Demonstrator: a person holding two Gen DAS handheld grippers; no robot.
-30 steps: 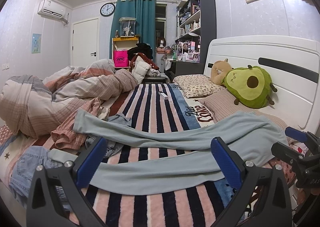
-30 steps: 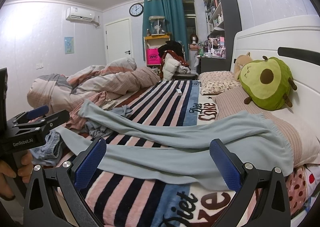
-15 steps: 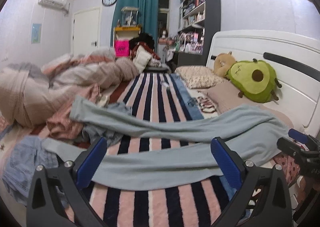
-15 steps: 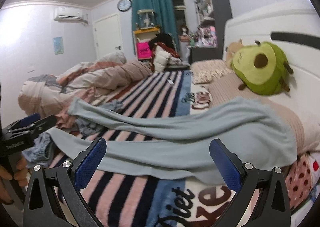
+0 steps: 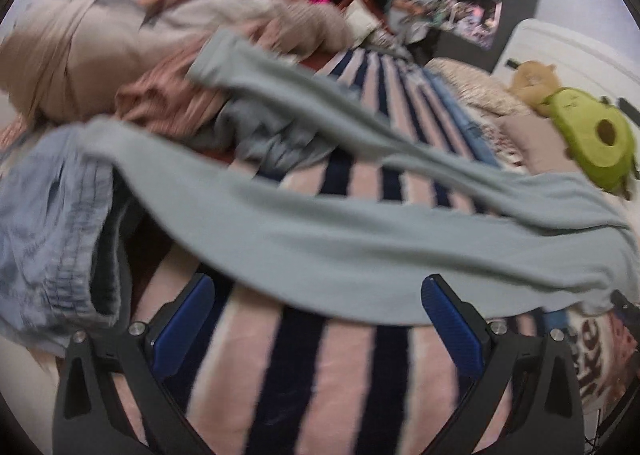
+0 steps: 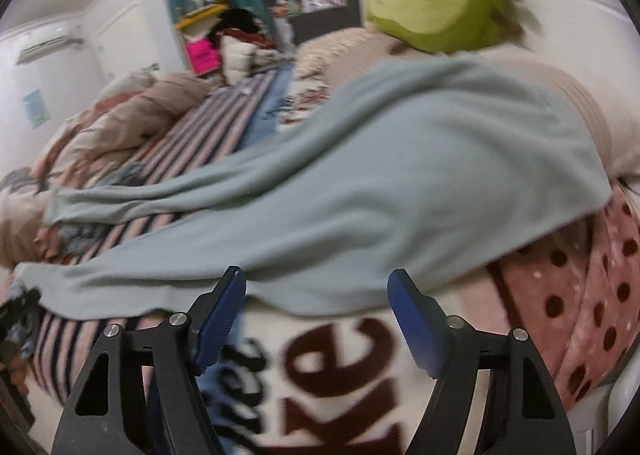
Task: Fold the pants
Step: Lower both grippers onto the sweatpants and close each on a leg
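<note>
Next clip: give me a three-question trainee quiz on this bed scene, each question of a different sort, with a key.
1. True or false: the pale grey-green soft pants are already folded in half.
2. Multiple choice: the waist end of the pants lies nearest which thing? A) the green avocado plush toy B) the crumpled blue denim garment C) a wall clock
3. Fill in: the right gripper has its blue pads over the cream blanket with brown ____.

Key: 1 false, both legs lie spread apart across the pink and navy striped blanket. 2 A. 3 lettering; its jaws have just been closing, with nothing between them. The left gripper is open too.
</note>
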